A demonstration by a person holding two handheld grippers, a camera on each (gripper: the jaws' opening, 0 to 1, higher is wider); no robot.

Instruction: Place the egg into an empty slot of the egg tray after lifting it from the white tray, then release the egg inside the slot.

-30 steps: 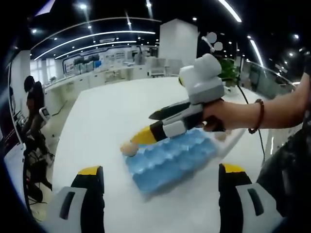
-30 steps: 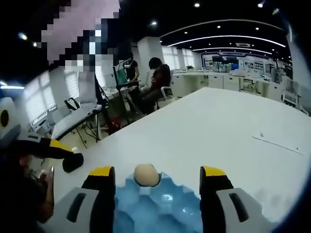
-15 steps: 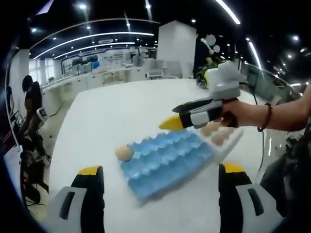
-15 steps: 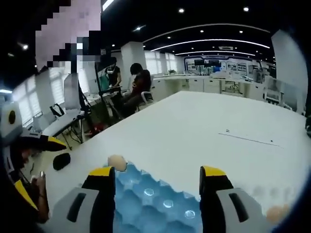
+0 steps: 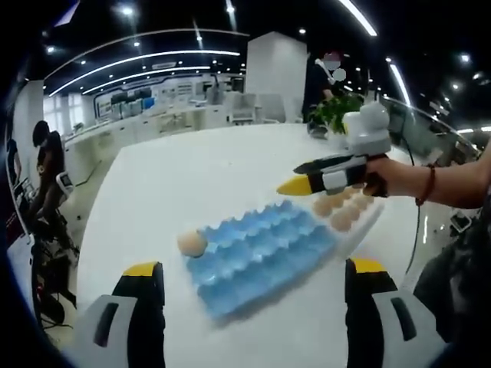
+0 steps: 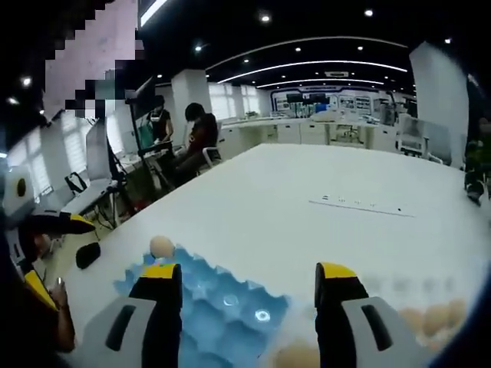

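1. The right gripper (image 5: 295, 185) hangs over the eggs at the white tray end with nothing between its jaws, which stand apart in the right gripper view (image 6: 249, 280). A second ago it was at the far corner of the blue egg tray (image 5: 257, 249) with the egg at its tip; it has since drawn back across the tray to the white tray (image 5: 367, 222).
2. The left gripper (image 5: 249, 287) hovers with its jaws spread wide and holding nothing, near the blue tray's close edge, much as before.
3. The placed egg (image 5: 191, 244) sits alone in the corner slot, clear of both grippers; the right gripper view shows it at the tray's far left corner (image 6: 161, 246).
4. I judge that one placement is finished: the egg is released in its slot.
5. More eggs (image 5: 337, 211) lie in the white tray under the right gripper, so the next move is probably another pick there.
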